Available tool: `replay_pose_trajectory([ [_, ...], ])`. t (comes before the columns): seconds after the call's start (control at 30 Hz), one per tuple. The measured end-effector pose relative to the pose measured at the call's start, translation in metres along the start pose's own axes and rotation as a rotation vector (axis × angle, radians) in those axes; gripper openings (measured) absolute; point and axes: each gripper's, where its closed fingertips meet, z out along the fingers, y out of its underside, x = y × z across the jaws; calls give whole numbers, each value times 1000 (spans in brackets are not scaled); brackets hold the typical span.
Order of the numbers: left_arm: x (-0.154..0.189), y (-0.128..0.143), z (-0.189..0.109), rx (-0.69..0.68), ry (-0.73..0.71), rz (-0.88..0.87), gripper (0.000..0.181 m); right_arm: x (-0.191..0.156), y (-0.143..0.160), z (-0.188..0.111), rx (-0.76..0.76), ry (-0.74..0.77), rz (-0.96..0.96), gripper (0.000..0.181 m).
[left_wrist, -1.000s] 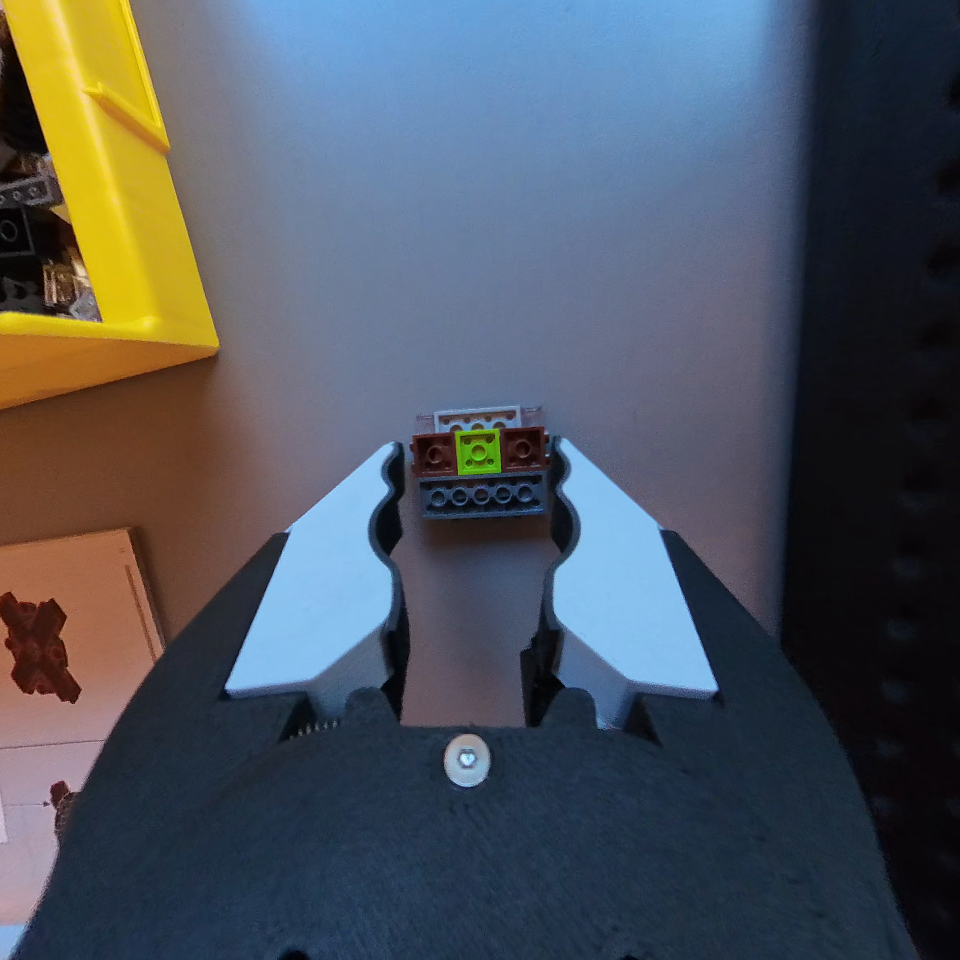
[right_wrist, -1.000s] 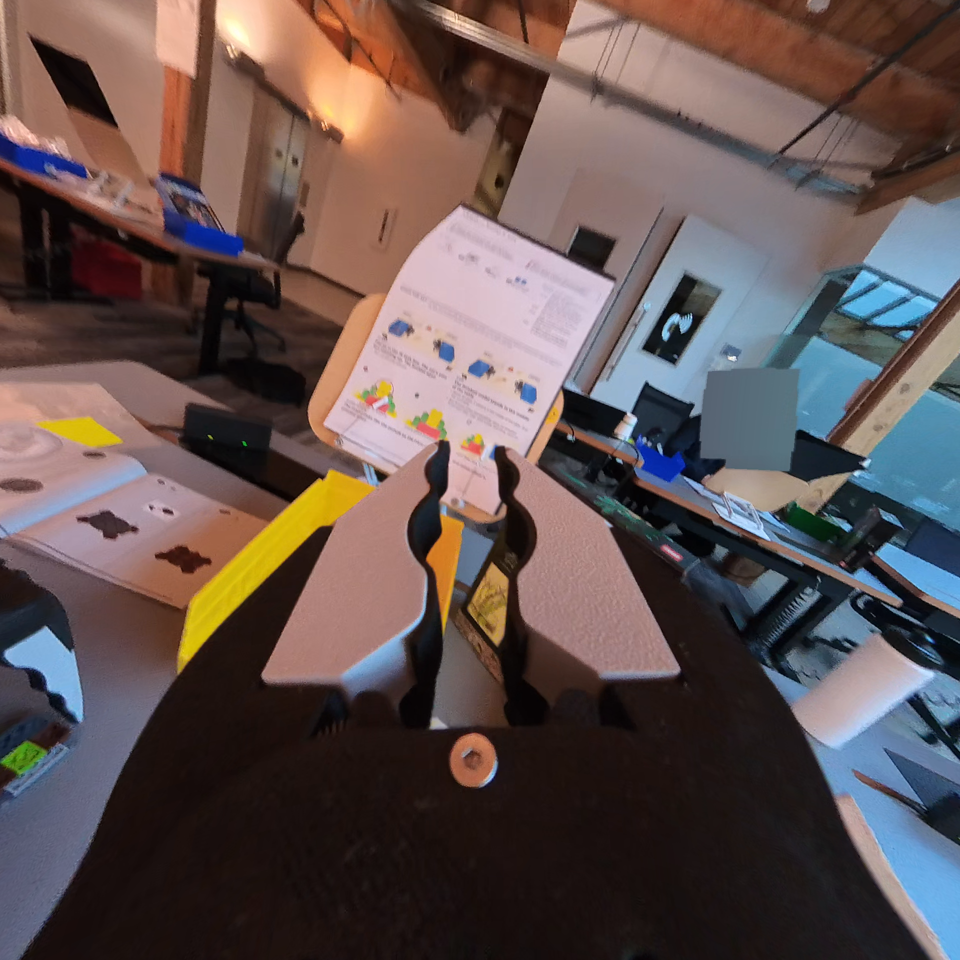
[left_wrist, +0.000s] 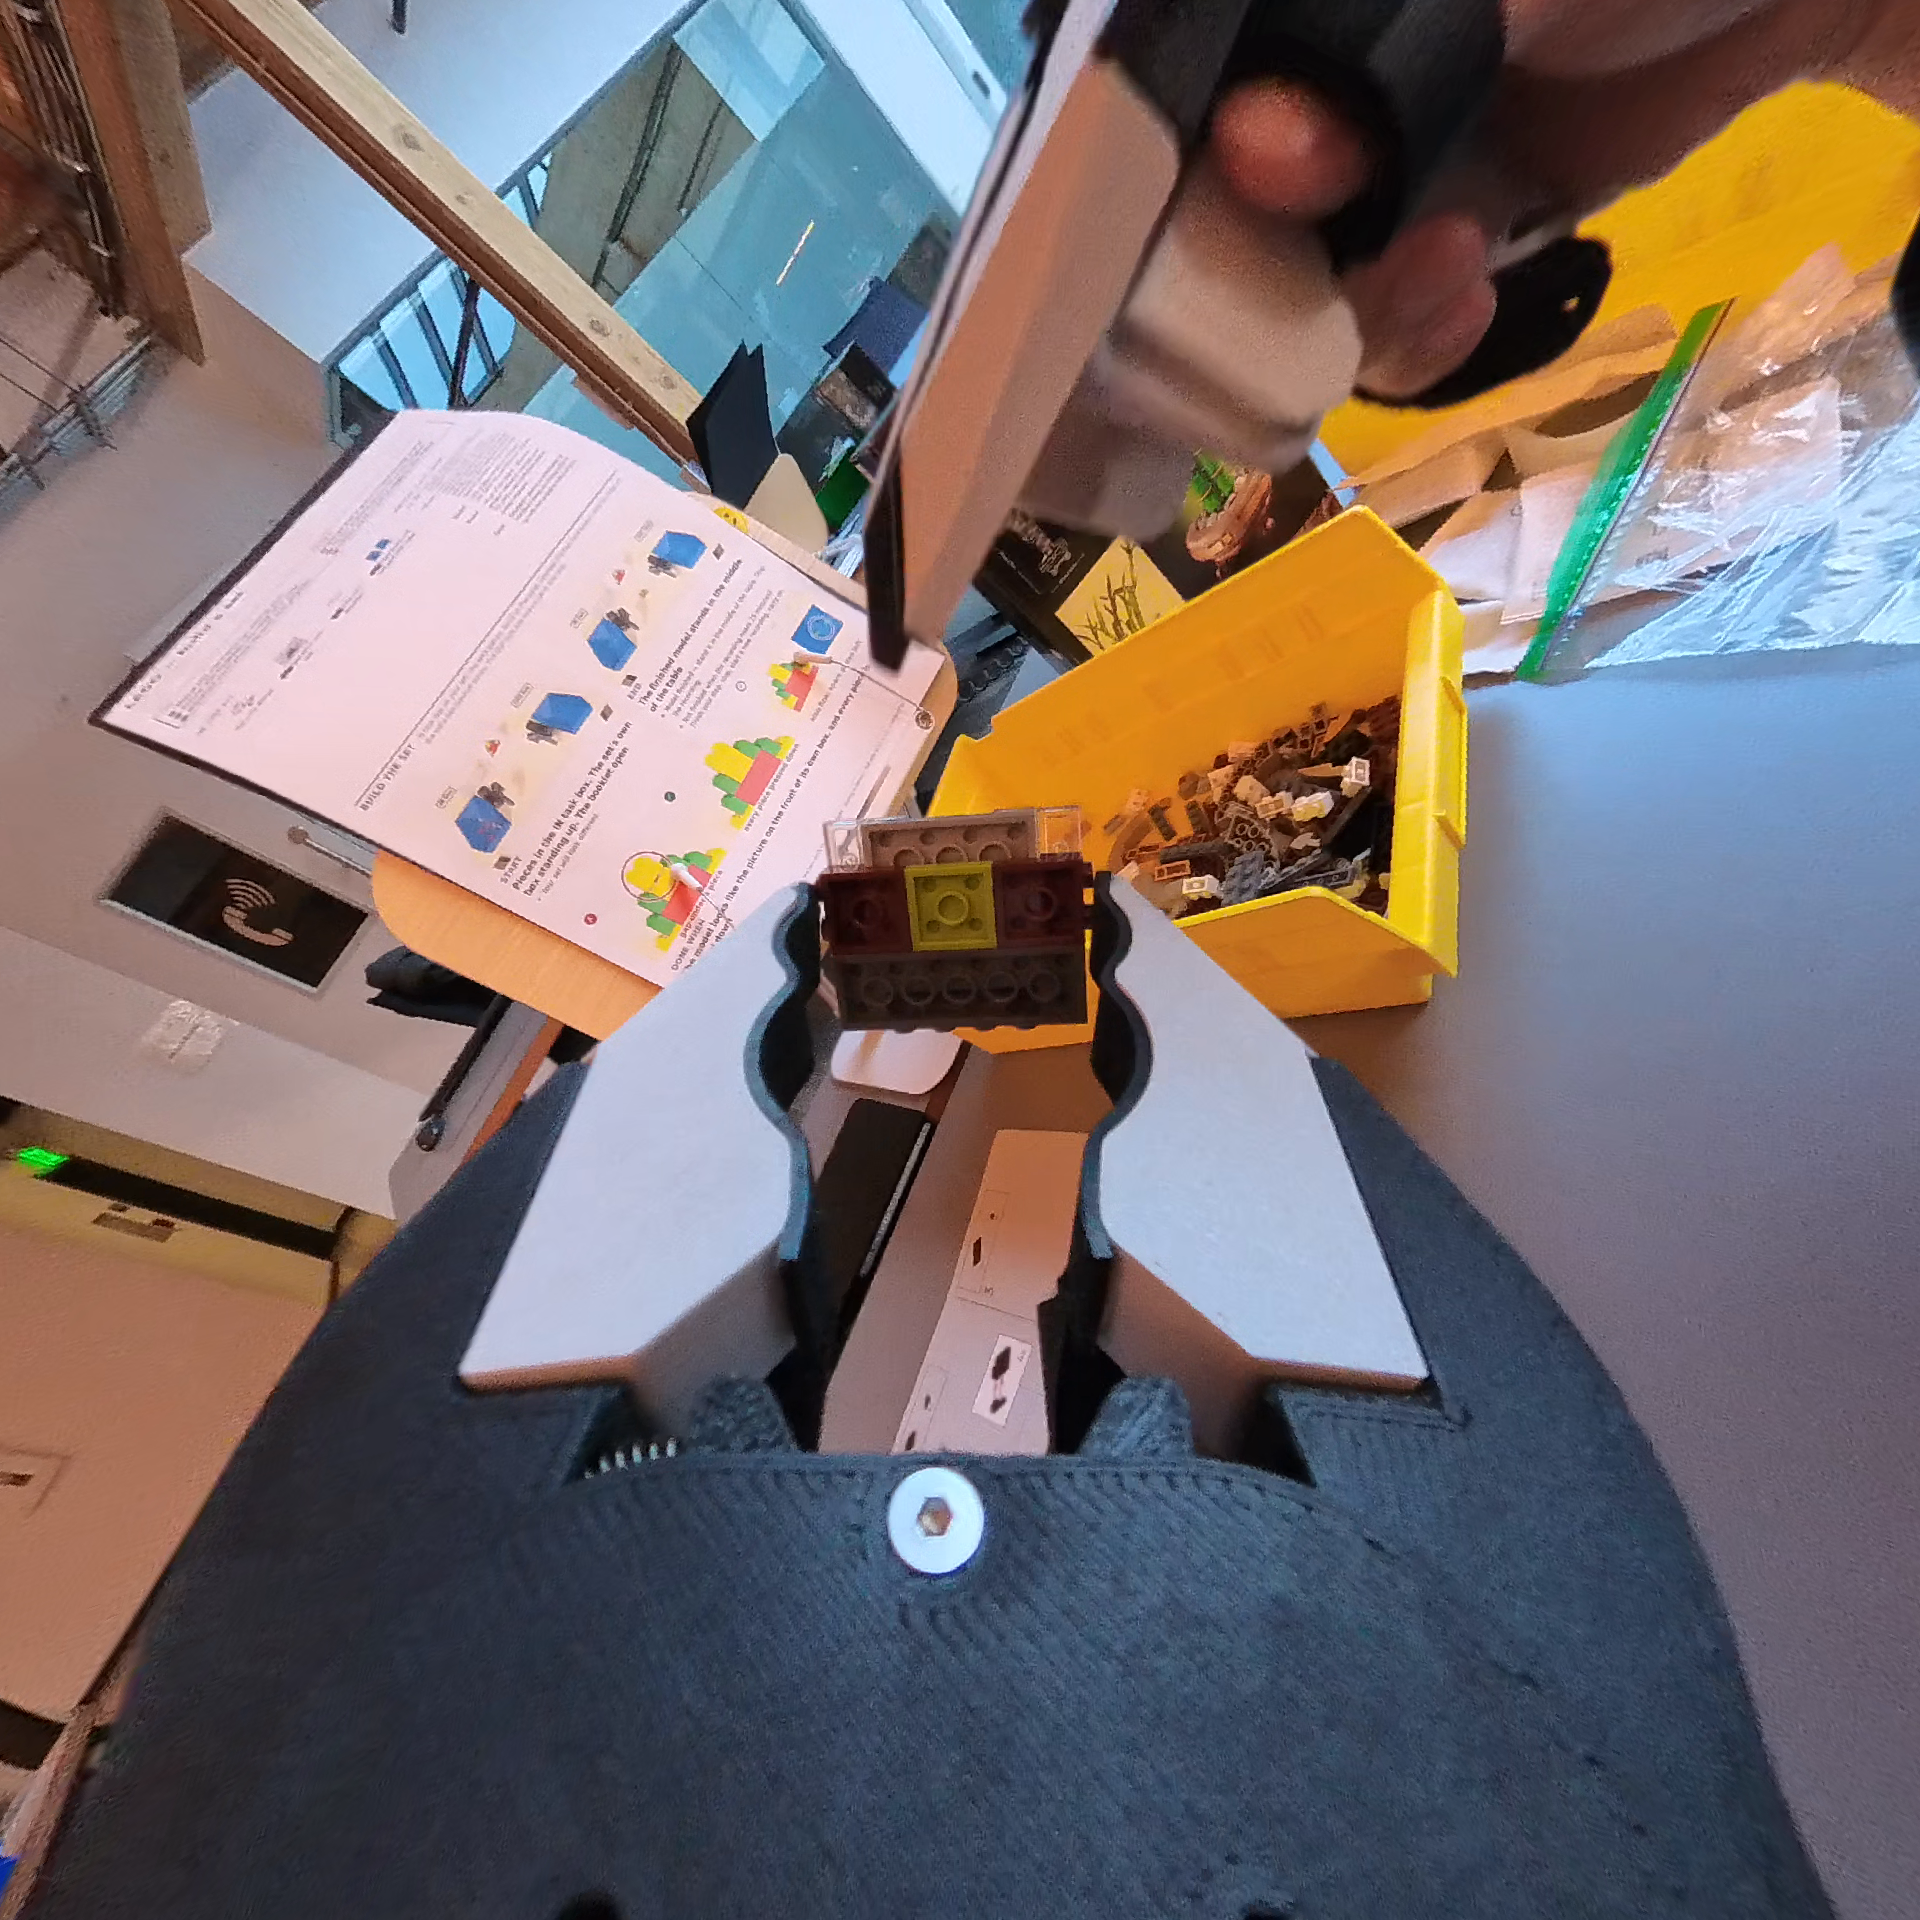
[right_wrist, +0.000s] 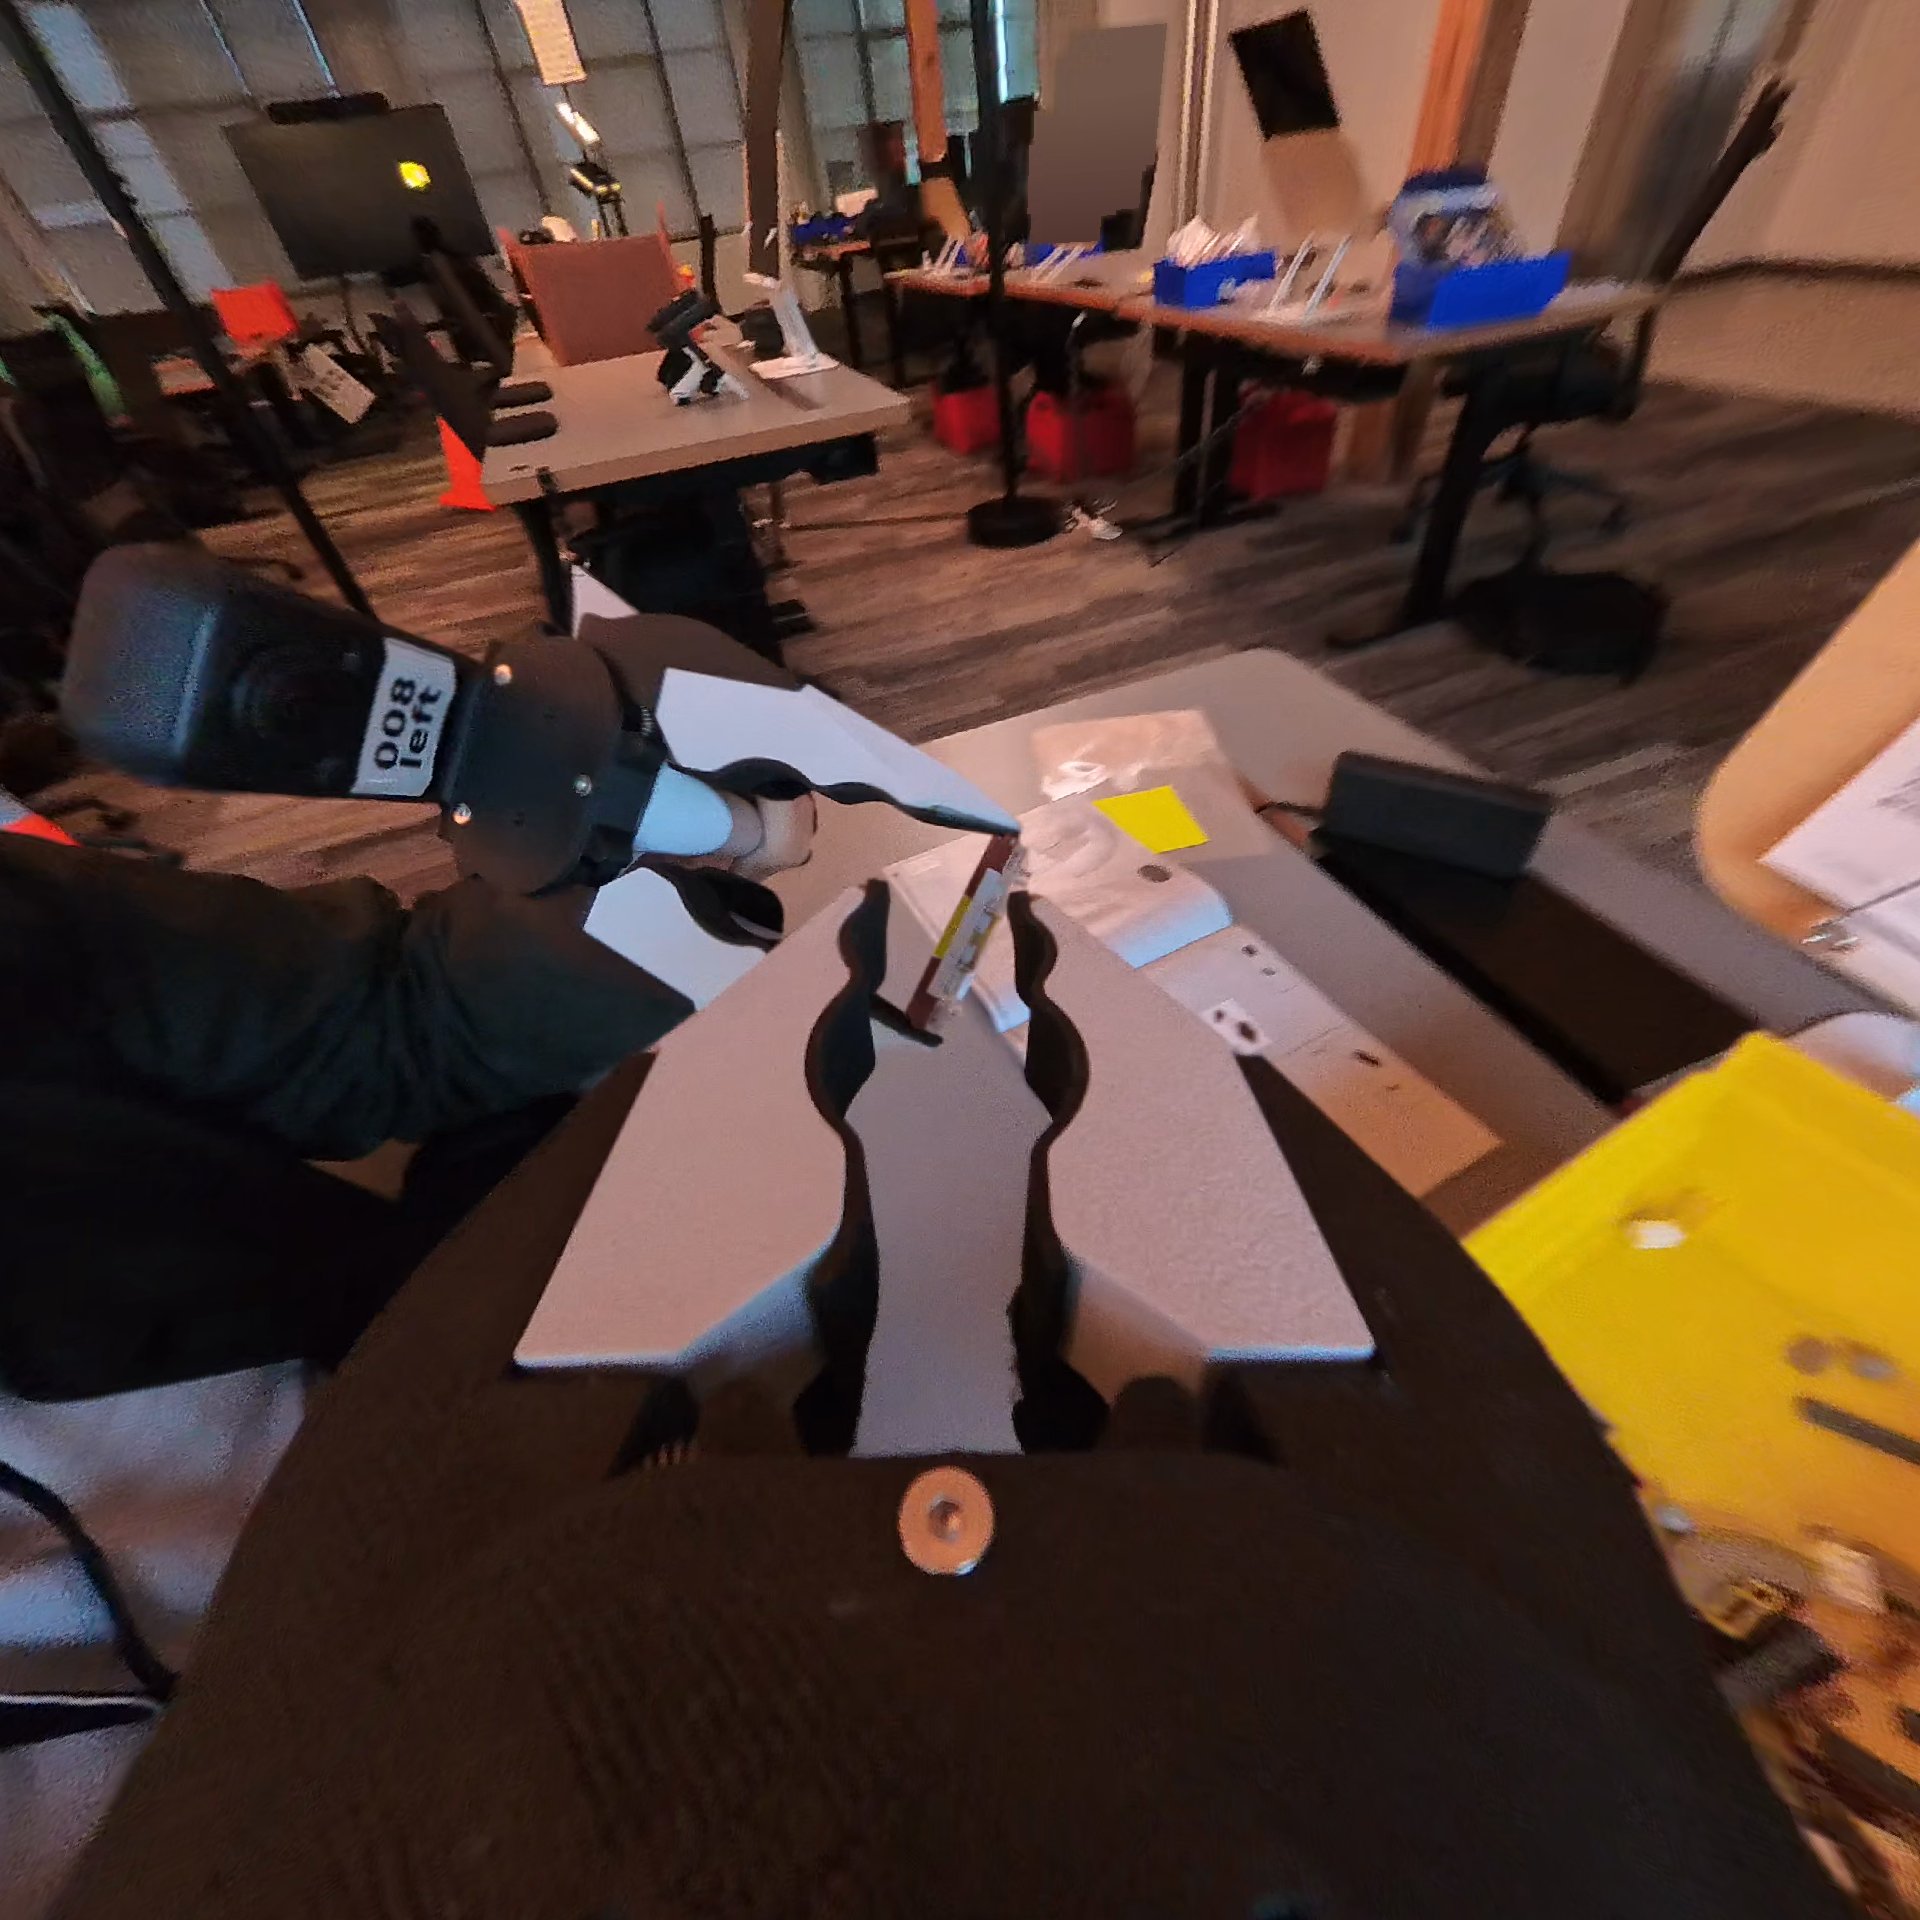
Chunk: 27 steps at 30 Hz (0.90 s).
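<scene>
Item: brick assembly, brown, lime, grey, which I hold clamped between my left gripper tips, lifted above the table, near the yellow bin; my right gripper gapes narrowly, empty, just beside it

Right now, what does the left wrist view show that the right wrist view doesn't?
Only the left wrist view shows the loose bricks inside the yellow bin and the brick assembly's studded face. Only the right wrist view shows the open booklet on the table and the person's black sleeve. Both show the left gripper clamping the assembly, with the right gripper close by.
</scene>
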Motion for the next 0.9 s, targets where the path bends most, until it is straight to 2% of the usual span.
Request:
replay_pose_trajectory([
  [0.17,0,1,-2,-33,-17,50,51,-3,11,23,-23,-79,129,26],
  [0.37,2,9,1,-92,-36,118,51,9,27,36,-88,-16,181,35],
  [0.5,7,8,3,-95,-33,140,51,8,38,42,-141,-36,208,36],
  [0.53,7,8,3,-98,-36,146,51,8,41,43,-152,-36,212,35],
  [0.57,7,9,3,-100,-33,148,51,7,43,44,-163,-51,213,17],
  [0.6,8,8,2,-97,-29,144,51,5,44,45,-176,-67,208,8],
  [0.63,8,8,2,-91,-24,128,51,5,43,45,-172,-74,198,8],
  [0.7,9,7,0,-55,24,41,50,3,44,45,-180,-101,196,8],
  [0.77,1,1,-7,13,74,-108,36,9,41,45,-158,-76,161,8],
  [0.9,-24,-16,-32,185,213,-508,41,1,10,37,30,-69,-115,8],
])
